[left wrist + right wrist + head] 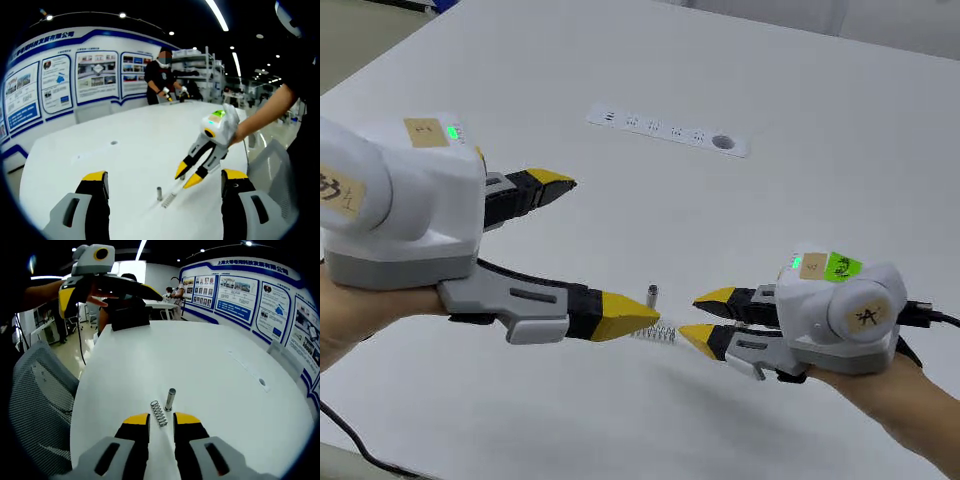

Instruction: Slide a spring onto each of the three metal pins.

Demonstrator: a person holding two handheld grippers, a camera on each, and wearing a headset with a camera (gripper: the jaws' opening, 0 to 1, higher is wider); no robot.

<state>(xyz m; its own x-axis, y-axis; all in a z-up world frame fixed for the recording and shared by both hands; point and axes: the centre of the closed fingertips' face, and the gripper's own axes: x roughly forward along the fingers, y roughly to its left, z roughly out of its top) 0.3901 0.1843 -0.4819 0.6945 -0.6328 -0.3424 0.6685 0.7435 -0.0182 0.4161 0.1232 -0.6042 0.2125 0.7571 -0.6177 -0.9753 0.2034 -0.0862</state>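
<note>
One short metal pin (pixel 653 295) stands upright on the white table (pixel 770 200), and a small spring (pixel 655 333) lies flat just in front of it. My left gripper (pixel 605 250) comes in from the left, jaws wide open and holding nothing; its lower yellow tip is close to the spring. My right gripper (pixel 698 315) points at the spring from the right, jaws a little apart and holding nothing. In the right gripper view the spring (pixel 158 413) lies just ahead of the right gripper (pixel 161 419), beside the pin (pixel 170 399). The left gripper view shows the pin (pixel 159 193), the spring (pixel 169 199) and the right gripper (pixel 187 175).
A white power strip (pixel 668 130) lies further back on the table. A grey mesh chair (pixel 40 395) stands off the table's edge. A person (pixel 162 75) stands beyond the far end of the table. A black cable (pixel 350 440) runs by my left arm.
</note>
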